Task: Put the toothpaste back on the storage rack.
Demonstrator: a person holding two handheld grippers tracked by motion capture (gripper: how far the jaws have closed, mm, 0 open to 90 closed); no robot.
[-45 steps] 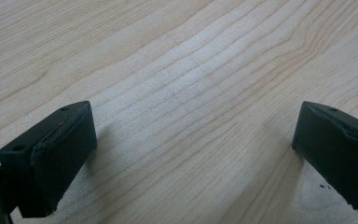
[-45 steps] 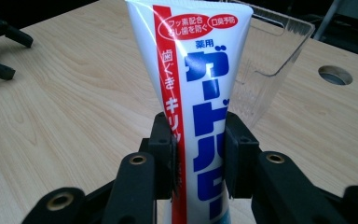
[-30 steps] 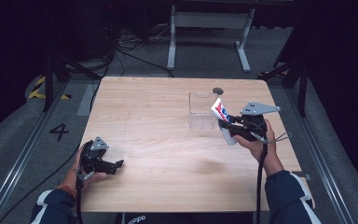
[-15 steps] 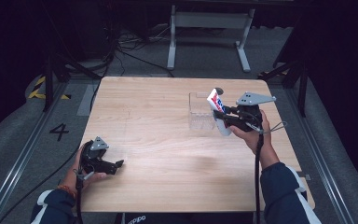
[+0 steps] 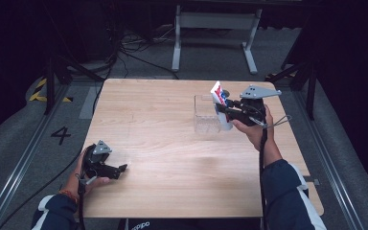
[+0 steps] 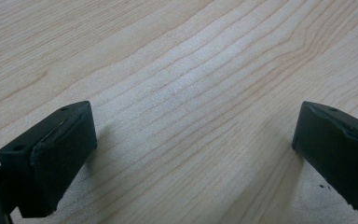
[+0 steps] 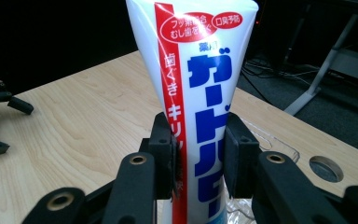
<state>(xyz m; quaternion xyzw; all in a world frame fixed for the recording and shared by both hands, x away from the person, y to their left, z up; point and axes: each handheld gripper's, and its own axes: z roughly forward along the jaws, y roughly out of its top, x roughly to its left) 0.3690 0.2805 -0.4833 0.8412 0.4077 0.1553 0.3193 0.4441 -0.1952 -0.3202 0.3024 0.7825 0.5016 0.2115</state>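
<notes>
A white toothpaste tube with a red stripe and blue lettering stands up between the jaws of my right gripper, which is shut on it. In the high view that right gripper holds the tube at the right side of the table, just beside and slightly above a clear plastic box. My left gripper rests low near the table's front left; its jaws stand wide open over bare wood with nothing between them.
The wooden table has a round hole near its far right edge. A metal stand and cables lie on the dark floor beyond the table. A rail with a "4" mark runs along the left.
My right gripper has carried the toothpaste tube up and toward the far side, over to the clear box. The left gripper has stayed put.
</notes>
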